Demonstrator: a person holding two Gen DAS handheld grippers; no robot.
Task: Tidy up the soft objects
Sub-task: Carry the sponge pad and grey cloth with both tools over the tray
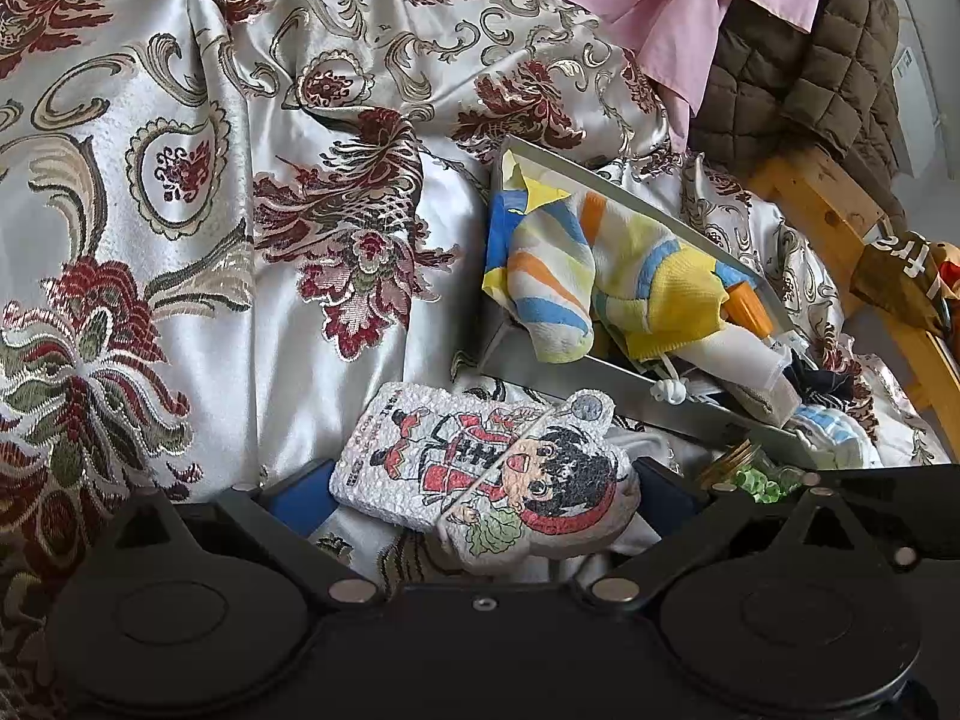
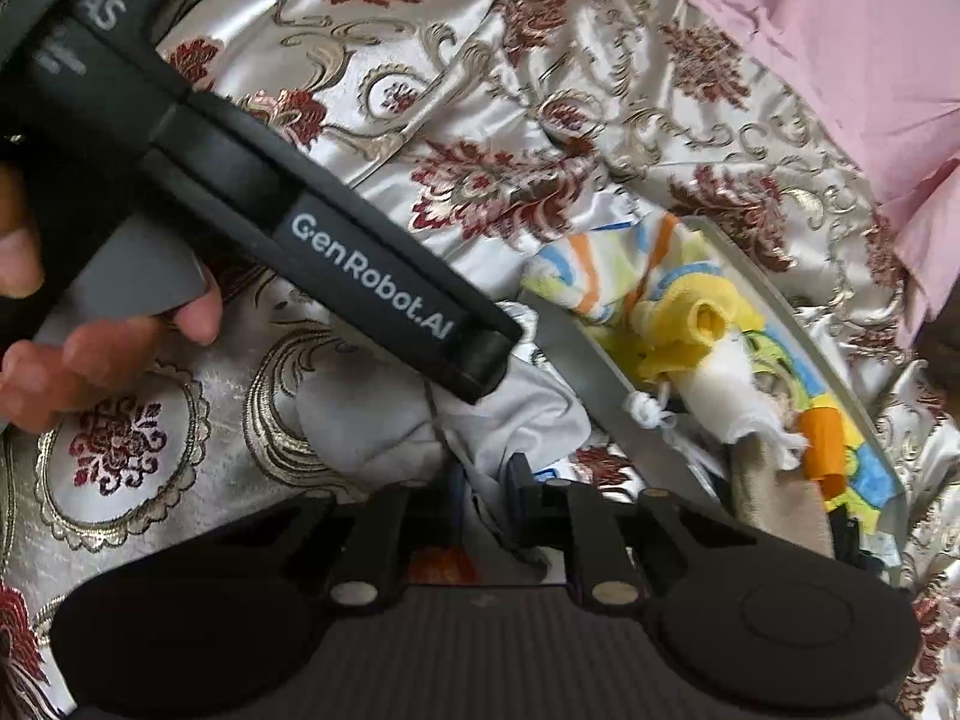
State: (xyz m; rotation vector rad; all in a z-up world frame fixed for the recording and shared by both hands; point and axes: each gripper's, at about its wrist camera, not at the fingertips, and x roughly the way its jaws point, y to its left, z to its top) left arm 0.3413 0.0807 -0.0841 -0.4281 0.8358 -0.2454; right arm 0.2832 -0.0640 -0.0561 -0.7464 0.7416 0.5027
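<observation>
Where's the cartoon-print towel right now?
Left wrist view, bottom centre: the cartoon-print towel sits between the left gripper fingers, just below the grey tray.

I am reading "GenRobot.AI" in pale letters along the black arm of the left gripper [image 2: 384, 282]. Nearer its handle I am making out "AS". The brown bag [image 1: 900, 276] is showing white letters, too cut off to read.

Two wrist cameras, both tilted down close over the brocade bedspread [image 1: 180, 192].
Left view faces the grey tray [image 1: 558, 372] at two o'clock; right view has that tray [image 2: 576, 360] at three o'clock, sharing the striped cloth [image 1: 558, 276].
</observation>
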